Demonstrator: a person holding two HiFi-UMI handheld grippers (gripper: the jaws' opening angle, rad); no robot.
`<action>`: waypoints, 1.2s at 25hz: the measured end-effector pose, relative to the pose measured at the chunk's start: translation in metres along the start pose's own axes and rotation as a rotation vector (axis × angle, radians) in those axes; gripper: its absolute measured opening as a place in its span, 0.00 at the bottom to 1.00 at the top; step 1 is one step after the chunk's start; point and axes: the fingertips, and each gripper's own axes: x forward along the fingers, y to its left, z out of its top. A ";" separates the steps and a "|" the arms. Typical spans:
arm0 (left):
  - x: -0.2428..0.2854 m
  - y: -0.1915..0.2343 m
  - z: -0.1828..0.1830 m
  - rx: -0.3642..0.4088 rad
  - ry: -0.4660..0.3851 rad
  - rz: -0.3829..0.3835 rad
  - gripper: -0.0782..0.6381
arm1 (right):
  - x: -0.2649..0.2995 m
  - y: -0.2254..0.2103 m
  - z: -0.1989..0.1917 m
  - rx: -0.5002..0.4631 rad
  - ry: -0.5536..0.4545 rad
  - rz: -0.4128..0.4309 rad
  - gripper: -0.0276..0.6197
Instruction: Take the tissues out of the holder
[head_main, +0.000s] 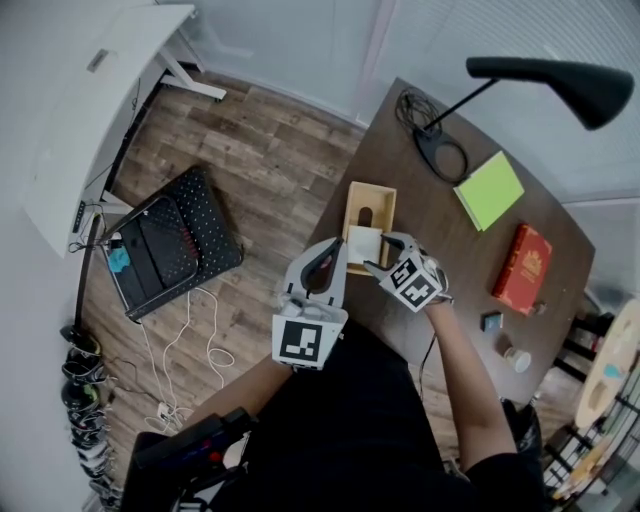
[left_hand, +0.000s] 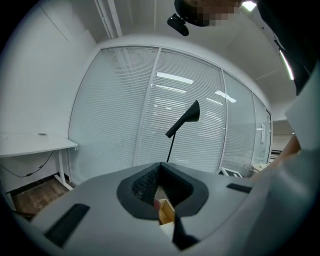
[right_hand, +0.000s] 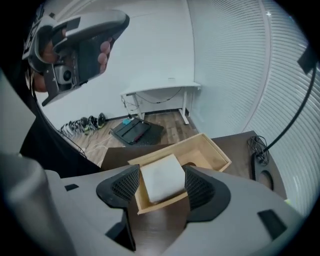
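A light wooden holder (head_main: 372, 200) lies on the dark brown table (head_main: 450, 250), close to its left edge. A white stack of tissues (head_main: 363, 243) sits in the holder's near end. My right gripper (head_main: 378, 262) points steeply down just over that end. In the right gripper view its jaws stand open on either side of the tissues (right_hand: 161, 177), above the holder (right_hand: 215, 152), without pressing on them. My left gripper (head_main: 320, 268) hovers off the table's left edge, beside the holder, pointing nearly level. Its jaws (left_hand: 159, 187) look shut, with a sliver of the holder showing behind them.
A black desk lamp (head_main: 560, 85) and a coiled cable (head_main: 415, 110) stand at the table's far end. A green notepad (head_main: 490, 190) and a red book (head_main: 523, 267) lie to the right. On the floor to the left are a black case (head_main: 170, 245) and a white desk (head_main: 100, 100).
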 end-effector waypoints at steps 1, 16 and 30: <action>-0.001 0.002 0.000 -0.011 -0.002 0.002 0.11 | 0.004 -0.001 -0.002 -0.045 0.034 -0.009 0.46; -0.013 0.017 -0.004 -0.015 -0.002 0.040 0.11 | 0.040 0.005 -0.013 -0.329 0.276 0.065 0.56; -0.019 0.030 -0.010 -0.029 0.018 0.060 0.11 | 0.063 0.006 -0.015 -0.408 0.356 0.124 0.65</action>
